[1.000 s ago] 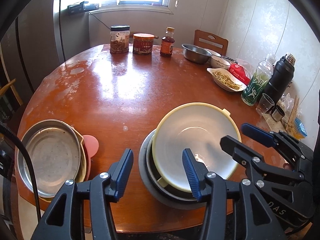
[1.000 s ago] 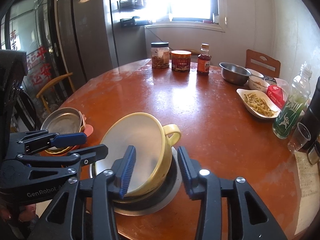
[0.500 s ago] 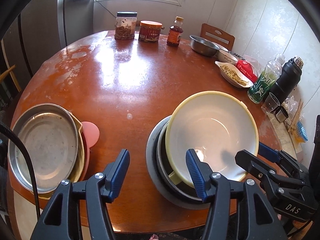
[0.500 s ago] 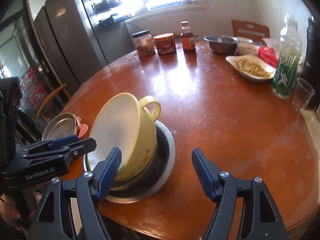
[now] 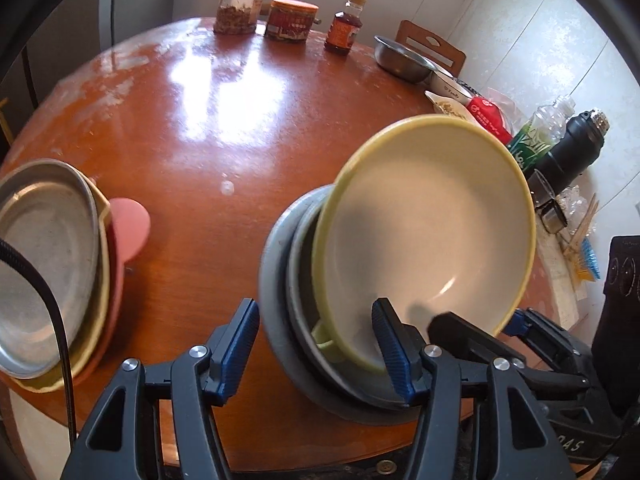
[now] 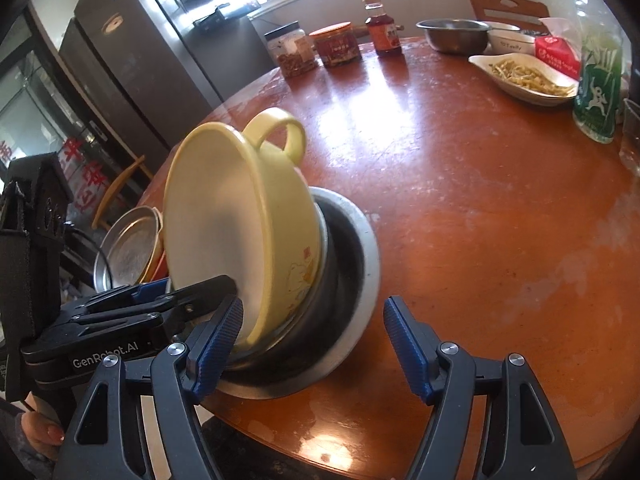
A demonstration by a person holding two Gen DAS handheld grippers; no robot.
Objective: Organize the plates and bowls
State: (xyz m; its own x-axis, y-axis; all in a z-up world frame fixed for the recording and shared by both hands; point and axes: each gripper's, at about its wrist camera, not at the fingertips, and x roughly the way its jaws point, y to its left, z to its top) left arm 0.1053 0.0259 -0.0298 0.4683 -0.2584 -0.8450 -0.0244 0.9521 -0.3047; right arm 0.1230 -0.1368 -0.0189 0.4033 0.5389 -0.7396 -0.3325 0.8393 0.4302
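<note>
A yellow bowl with handles [image 5: 432, 220] [image 6: 240, 220] stands tilted steeply on its edge inside a dark bowl on a grey metal plate [image 5: 276, 312] [image 6: 360, 248] near the table's front edge. My left gripper [image 5: 320, 344] is open, its right finger inside the yellow bowl's lower rim, its left finger outside the plate. My right gripper [image 6: 312, 344] is open; its left fingertip [image 6: 218, 344] is at the bowl's lower rim. A second stack, a metal plate [image 5: 44, 256] [image 6: 128, 248] on yellow and pink dishes, sits at the left edge.
At the table's far side stand jars [image 5: 240, 6], a sauce bottle [image 5: 346, 24] and a steel bowl [image 5: 404, 58]. At the right are a dish of food [image 6: 524, 76], a green bottle [image 6: 600, 80] and a black flask [image 5: 572, 148]. A fridge [image 6: 132, 52] stands behind.
The yellow bowl has tipped from lying nearly flat to standing steeply on its edge. My right gripper has opened wider and both grippers have moved closer to the stack.
</note>
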